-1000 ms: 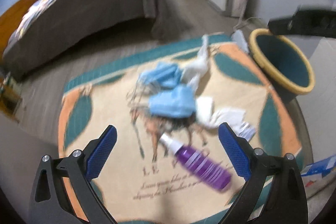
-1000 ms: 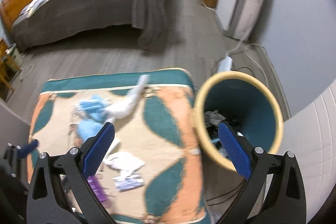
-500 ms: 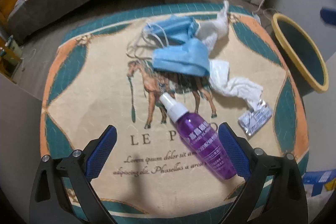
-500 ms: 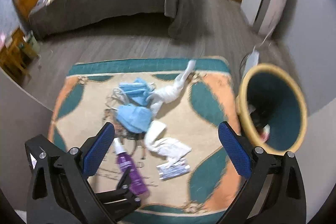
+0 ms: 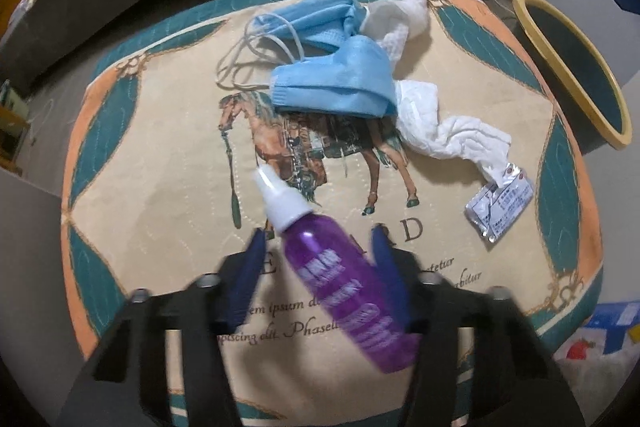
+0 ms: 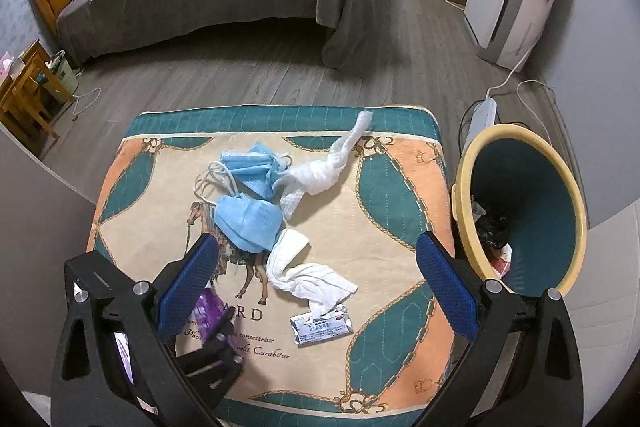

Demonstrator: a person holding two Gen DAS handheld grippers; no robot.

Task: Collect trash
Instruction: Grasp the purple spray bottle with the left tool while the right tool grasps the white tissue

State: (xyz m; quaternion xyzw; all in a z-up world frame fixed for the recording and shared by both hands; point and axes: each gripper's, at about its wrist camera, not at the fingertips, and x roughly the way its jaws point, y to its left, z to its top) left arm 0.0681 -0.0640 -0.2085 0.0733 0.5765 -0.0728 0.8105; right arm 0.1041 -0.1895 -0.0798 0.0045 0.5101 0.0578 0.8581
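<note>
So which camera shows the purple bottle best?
The left wrist view: the purple bottle lies almost whole between the left gripper fingers, white cap visible. The right wrist view shows only a purple sliver behind a finger.

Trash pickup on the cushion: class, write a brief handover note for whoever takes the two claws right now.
Left claw: closing around the purple bottle, grip not confirmed.
Right claw: open, empty, above the cushion.
On the cushion: two blue masks, two white tissues, a foil packet.
The bin stands right of the cushion, some trash already in it.
Left: bin the bottle, then the masks, tissues and packet.
</note>
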